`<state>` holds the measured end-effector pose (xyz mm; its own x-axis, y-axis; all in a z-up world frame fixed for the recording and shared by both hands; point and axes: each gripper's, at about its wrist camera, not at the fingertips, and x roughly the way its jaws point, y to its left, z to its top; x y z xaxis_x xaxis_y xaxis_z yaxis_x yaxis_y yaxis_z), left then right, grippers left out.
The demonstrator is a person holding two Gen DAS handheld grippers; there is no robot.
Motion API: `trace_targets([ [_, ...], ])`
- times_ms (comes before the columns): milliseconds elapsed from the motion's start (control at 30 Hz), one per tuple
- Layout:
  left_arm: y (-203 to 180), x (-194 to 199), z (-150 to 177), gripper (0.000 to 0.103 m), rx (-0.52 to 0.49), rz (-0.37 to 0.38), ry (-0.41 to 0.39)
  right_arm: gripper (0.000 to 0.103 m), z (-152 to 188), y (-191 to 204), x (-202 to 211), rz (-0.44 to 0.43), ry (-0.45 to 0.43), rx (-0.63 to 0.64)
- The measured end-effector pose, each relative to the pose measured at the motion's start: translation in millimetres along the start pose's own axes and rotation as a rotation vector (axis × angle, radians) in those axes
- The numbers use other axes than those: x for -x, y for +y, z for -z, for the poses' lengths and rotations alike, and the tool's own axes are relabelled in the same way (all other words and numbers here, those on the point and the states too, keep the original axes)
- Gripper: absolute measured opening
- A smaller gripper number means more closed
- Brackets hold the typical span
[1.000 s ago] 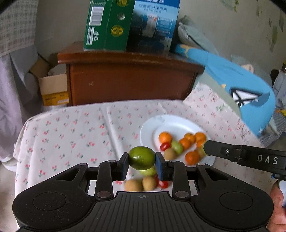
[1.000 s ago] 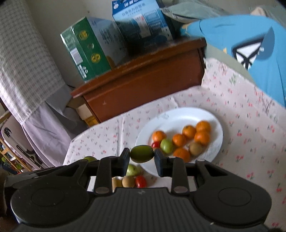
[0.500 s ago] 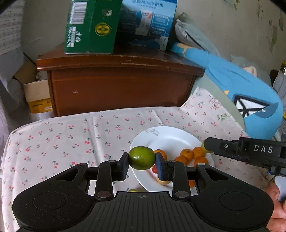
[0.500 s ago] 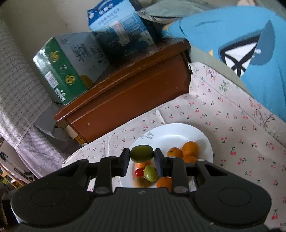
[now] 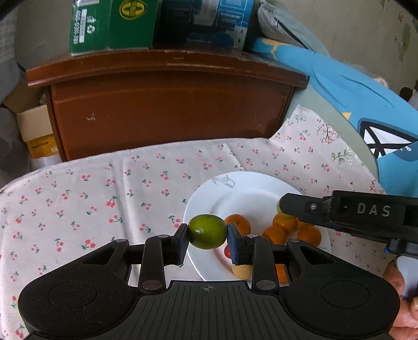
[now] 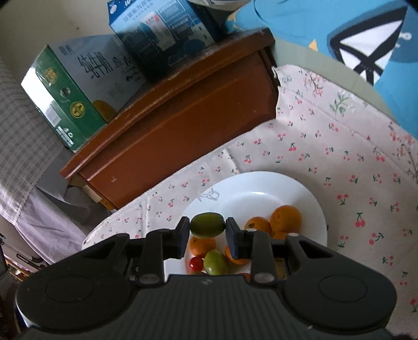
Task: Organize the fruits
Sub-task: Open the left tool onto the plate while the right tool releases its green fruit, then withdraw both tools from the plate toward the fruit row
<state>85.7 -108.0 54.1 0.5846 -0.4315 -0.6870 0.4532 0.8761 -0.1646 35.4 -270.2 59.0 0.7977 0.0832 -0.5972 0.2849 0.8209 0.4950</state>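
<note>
- Left gripper [image 5: 207, 232] clamped on a round green fruit [image 5: 207, 231], pads pressing both sides, fruit lifted over the near-left rim of the plate [image 5: 250, 188].
- Right gripper [image 6: 207, 230] pinching an oval green fruit [image 6: 207, 225] as well, held up above the plate's [image 6: 261, 188] left half.
- Seen from the left wrist: right gripper reaching in from the right edge, "DAS" printed on its side, tip hanging over the oranges [image 5: 292, 230].
- White plate resting on the cherry-print cloth [image 5: 104, 196], small grey sketch on its far rim.
- On the plate: several oranges [image 6: 284, 218] bunched on the right side, one more orange [image 6: 202, 245] just under the right gripper's fruit.
- Also on the plate: a green fruit [image 6: 215, 261] lying beside a cherry tomato [image 6: 196, 263], the two touching or nearly so.
- Yellowish fruit [image 5: 241, 270] peeking out at the plate's near edge, partly hidden by the left gripper's finger.
- Brown cabinet [image 5: 167, 104] standing behind the table, green box [image 5: 112, 24] and blue box [image 5: 203, 23] side by side on top.
- Blue fabric [image 5: 352, 94] off to the right, beyond the cloth.
- Cardboard box [image 5: 36, 130] low on the left beside the cabinet.
</note>
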Motion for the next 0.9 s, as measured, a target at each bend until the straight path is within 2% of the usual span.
trace_targets([
  [300,-6,-5,-2,0.031,-0.011,0.011,-0.004,0.036,1,-5,-14,0.017,0.021,-0.021],
  [400,-6,3,-5,0.045,-0.002,0.011,-0.029,0.046,-1,-5,-11,0.025,0.015,-0.023],
  [467,-7,12,-8,0.067,-0.009,-0.020,-0.057,0.053,-4,-3,-7,0.031,0.003,-0.014],
  [533,-8,20,-11,0.075,-0.020,-0.058,-0.083,0.058,-6,0,-2,0.039,-0.014,-0.001],
  [600,-8,28,-14,0.076,-0.032,-0.078,-0.097,0.061,-8,2,1,0.043,-0.019,0.008],
  [733,-5,43,-16,0.078,-0.042,-0.100,-0.087,0.061,-7,6,7,0.028,-0.015,0.018],
  [900,5,59,-10,0.079,-0.010,-0.106,-0.065,0.061,0,12,17,0.038,-0.013,0.044],
])
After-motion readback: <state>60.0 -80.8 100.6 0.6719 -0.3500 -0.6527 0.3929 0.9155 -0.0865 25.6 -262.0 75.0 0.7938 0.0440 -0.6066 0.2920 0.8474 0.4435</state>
